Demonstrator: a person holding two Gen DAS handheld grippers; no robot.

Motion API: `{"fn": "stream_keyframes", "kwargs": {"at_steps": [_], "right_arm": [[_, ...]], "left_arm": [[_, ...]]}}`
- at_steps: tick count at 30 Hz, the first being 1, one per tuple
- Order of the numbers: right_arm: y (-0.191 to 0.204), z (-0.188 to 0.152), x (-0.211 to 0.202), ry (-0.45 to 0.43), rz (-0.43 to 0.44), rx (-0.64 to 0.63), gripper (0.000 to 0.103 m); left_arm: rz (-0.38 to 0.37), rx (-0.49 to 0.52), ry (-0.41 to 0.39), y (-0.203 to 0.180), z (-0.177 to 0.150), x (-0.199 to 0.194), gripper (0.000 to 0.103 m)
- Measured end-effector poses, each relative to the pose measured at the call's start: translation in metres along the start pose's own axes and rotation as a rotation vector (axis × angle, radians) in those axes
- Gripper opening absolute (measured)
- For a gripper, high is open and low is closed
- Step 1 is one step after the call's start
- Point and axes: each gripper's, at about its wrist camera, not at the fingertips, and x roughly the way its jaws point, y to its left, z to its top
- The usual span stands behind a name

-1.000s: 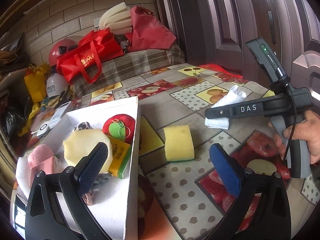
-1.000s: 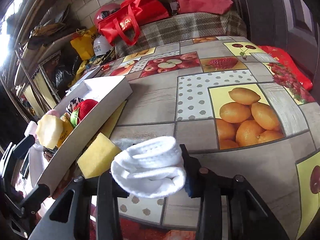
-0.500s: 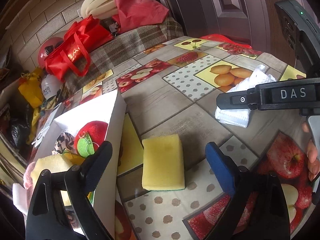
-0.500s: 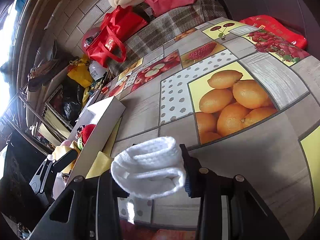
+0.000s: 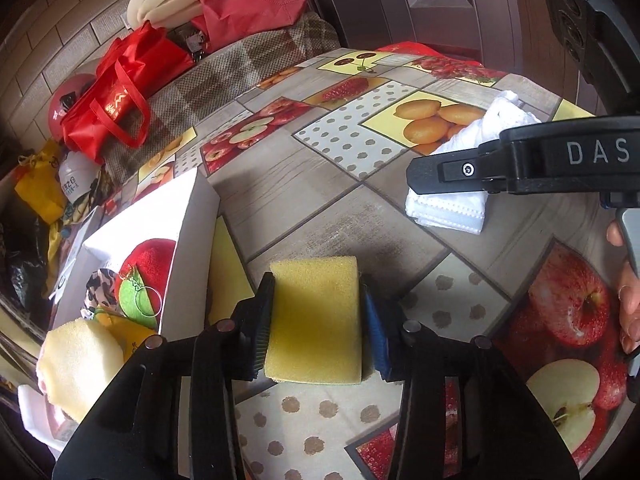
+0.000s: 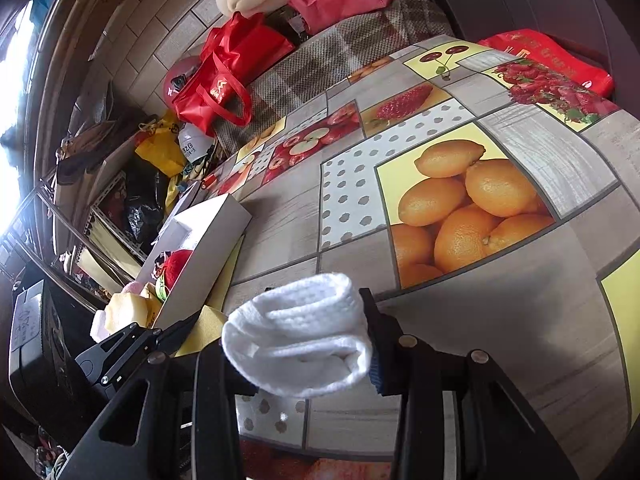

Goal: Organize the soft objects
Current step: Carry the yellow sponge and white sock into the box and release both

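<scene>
My left tool [image 5: 318, 320] is closing on the yellow sponge [image 5: 314, 322], which lies flat on the bench [image 5: 320, 216] just beside the white box [image 5: 188, 248]; both pads touch its sides. My right tool [image 6: 304, 344] is clamped on a rolled white sock [image 6: 298, 346], held clear above the bench.

What worries me is the sponge itself — squeezed too far it will buckle and pop out, or I'll catch only the top layer and it will peel away as I lift. The box wall stands close to my left pad; a careless swing across could knock the box or snag its rim. The two tools are also near each other, so a crossing move risks a bump.

The sponge is a yellow block with a thin green layer beneath, coarse-pored and not visibly crushed. The box already holds a red plush [image 5: 150, 264] and a pale sponge [image 5: 80, 364] — room looks tight.
</scene>
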Motion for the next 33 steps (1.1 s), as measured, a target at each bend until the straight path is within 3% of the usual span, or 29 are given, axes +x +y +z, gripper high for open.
{"fn": "stream_keyframes", "kwargs": {"at_steps": [11, 18, 29, 33], "right_arm": [[0.002, 0.002, -0.006, -0.039, -0.022, -0.016, 0.039], [0.027, -0.016, -0.042, -0.193, -0.081, -0.121, 0.039], [0.11, -0.07, -0.055, -0.323, -0.196, -0.406, 0.04], [0.118, -0.073, -0.051, -0.335, -0.182, -0.395, 0.04]], "left_arm": [[0.031, 0.023, -0.313, -0.004, -0.012, -0.062, 0.04], [-0.02, -0.025, -0.361, 0.001, -0.028, -0.088, 0.04], [-0.041, -0.115, -0.408, 0.019, -0.052, -0.115, 0.04], [-0.011, -0.111, -0.422, 0.025, -0.062, -0.123, 0.04]]}}
